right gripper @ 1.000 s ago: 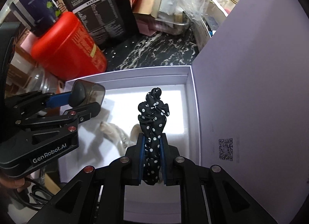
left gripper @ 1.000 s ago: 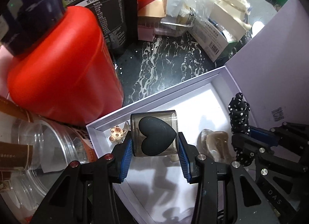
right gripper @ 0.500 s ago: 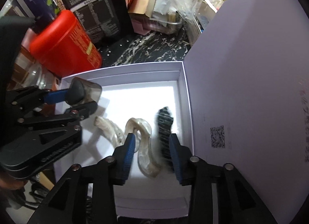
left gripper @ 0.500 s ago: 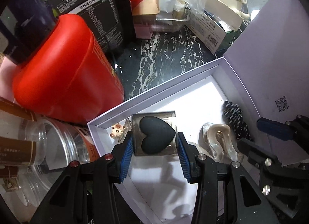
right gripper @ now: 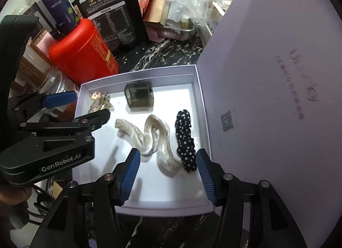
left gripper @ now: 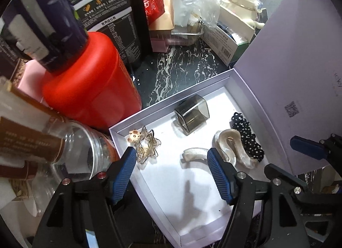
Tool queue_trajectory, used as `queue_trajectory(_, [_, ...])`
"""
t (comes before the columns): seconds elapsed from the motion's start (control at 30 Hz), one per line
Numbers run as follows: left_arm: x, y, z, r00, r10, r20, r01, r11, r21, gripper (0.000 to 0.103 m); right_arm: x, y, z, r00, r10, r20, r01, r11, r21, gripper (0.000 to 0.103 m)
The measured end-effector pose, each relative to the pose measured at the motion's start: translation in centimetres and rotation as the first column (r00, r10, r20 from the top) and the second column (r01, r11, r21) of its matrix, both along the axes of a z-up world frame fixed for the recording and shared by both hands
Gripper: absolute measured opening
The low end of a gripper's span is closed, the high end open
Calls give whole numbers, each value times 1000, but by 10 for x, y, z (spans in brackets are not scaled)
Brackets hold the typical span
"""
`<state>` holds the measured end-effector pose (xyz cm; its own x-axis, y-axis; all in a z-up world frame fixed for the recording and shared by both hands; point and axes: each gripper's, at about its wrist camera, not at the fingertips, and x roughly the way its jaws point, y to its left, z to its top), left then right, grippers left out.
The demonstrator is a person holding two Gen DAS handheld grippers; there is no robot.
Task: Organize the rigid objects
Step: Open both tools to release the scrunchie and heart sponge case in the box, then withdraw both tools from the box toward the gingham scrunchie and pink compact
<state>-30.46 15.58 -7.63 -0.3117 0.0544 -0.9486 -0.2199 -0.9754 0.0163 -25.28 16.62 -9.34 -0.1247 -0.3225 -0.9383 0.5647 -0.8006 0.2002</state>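
Both my grippers hang over the near edge of the white box [left gripper: 149,186], each spread wide with nothing between the pads. Left gripper [left gripper: 172,175] sits above the box's near-left part; right gripper [right gripper: 167,176] above its near-right part.

Inside the box: smoky clear case [left gripper: 191,114] toward the far wall, resting on the floor. Gold wire clip [left gripper: 144,144] with a small bear charm in the far-left corner. Two pearly hair clips [right gripper: 147,139] in the middle, touching each other. Black dotted scrunchie [right gripper: 185,141] lies along the right wall, just beside the larger clip.

Box lid [right gripper: 277,98] stands upright on the right. Red canister [left gripper: 85,85] stands on the black marbled bench [left gripper: 177,72] to the far left, close against the box's corner.
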Motion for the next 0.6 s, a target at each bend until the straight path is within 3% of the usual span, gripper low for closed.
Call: queue_trajectory(0.6, [52, -22, 49, 995, 70, -72, -67, 997, 40, 68, 31, 23, 55, 997, -36, -69, 31, 998, -63, 55])
